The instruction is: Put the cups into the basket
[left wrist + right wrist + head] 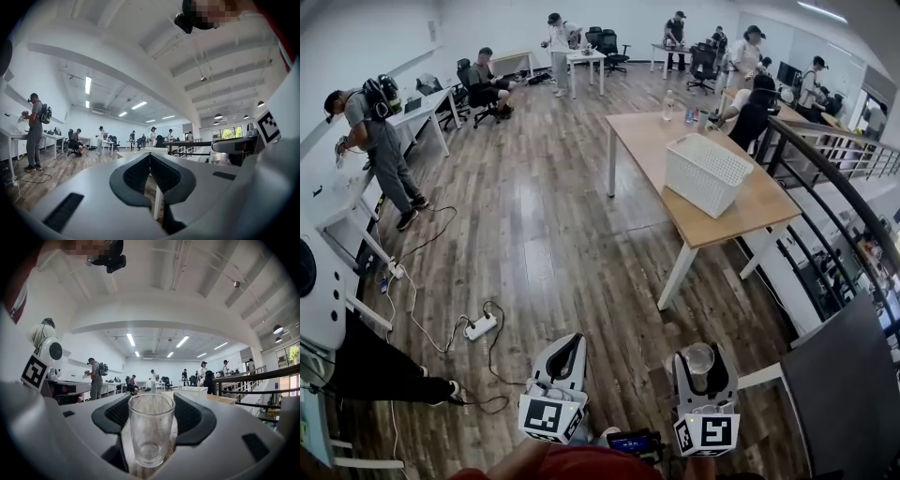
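Cup (pixel 699 357) pinched in the right gripper (pixel 701 367), basket (pixel 705 173) well apart on the table (pixel 649 139).
Head view: both grippers low in frame, level, over the wood floor (pixel 544 234); the white basket stands on the far table. Left gripper view: left gripper (pixel 150 158) pressed together, nothing between (tips touching). Right gripper view: jaws clamp the clear, upright cup by its sides.
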